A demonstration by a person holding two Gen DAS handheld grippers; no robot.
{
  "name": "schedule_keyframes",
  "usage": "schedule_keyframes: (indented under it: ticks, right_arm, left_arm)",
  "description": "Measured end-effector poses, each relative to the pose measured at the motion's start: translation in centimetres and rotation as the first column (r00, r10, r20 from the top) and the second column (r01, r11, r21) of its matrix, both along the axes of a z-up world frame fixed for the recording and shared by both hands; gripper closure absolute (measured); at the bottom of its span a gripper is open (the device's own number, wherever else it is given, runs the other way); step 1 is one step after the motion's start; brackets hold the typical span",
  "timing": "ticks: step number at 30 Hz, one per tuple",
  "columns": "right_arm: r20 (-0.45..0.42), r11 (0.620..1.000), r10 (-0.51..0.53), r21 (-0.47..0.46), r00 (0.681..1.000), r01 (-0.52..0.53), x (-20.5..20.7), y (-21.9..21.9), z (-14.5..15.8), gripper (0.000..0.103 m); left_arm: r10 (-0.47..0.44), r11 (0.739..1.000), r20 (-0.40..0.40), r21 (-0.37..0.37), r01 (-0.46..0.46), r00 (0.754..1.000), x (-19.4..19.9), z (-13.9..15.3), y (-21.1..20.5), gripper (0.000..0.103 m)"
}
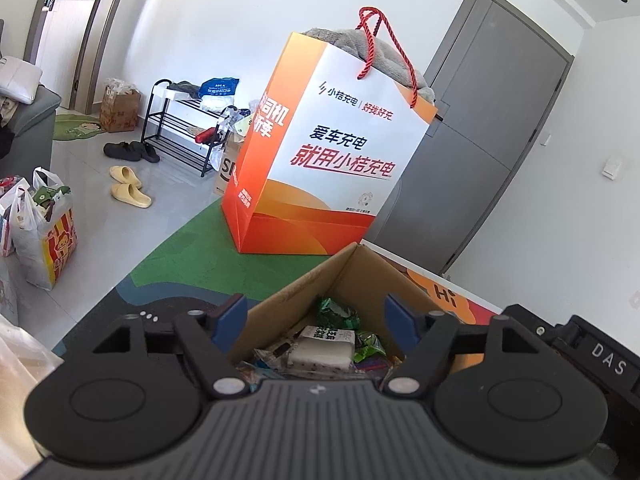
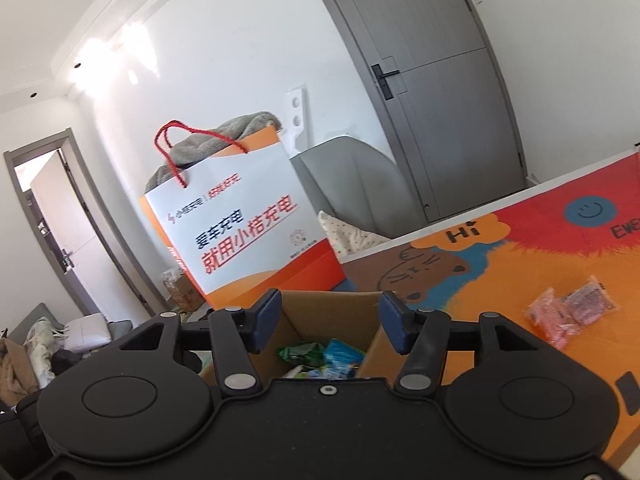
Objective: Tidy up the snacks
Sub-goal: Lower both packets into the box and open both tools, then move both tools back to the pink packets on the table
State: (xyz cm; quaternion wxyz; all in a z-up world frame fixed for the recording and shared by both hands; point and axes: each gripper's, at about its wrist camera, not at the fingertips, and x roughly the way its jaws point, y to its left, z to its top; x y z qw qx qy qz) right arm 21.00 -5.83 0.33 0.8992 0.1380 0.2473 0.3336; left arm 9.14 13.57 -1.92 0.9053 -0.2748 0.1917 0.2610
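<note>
A brown cardboard box sits on a colourful mat, with several snack packets inside: a white packet and green wrappers. My left gripper hangs above the box's opening, open, with nothing between its blue pads. In the right wrist view the same box holds green and blue packets. My right gripper also hovers over it, open and empty. Pink snack packets lie on the mat to the right of the box.
A tall orange and white paper bag with red rope handles and a grey cloth inside stands just behind the box. A grey door is behind. Plastic bags, slippers and a shoe rack stand on the floor at left.
</note>
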Motion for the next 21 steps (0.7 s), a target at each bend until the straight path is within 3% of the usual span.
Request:
schedule_keyframes:
  ticks: [6, 16, 21]
  right_arm:
    - [-0.017, 0.998, -0.058, -0.019, 0.998, 0.058, 0.4, -2.4, -0.4, 0.042]
    - [-0.027, 0.989, -0.149, -0.029, 0.988, 0.148, 1.1, -7.1, -0.9, 0.026]
    - [-0.033, 0.981, -0.193, -0.034, 0.981, 0.192, 1.7, -9.5, -1.2, 0.025]
  left_arm:
    - [-0.029, 1.0, -0.01, -0.003, 0.029, 1.0, 0.7, -0.1, -1.4, 0.024]
    - [-0.092, 0.996, -0.018, 0.001, 0.092, 0.996, 2.3, 0.1, -4.7, 0.015]
    - [-0.141, 0.99, -0.017, 0.012, 0.141, 0.99, 3.5, 0.3, -6.8, 0.014]
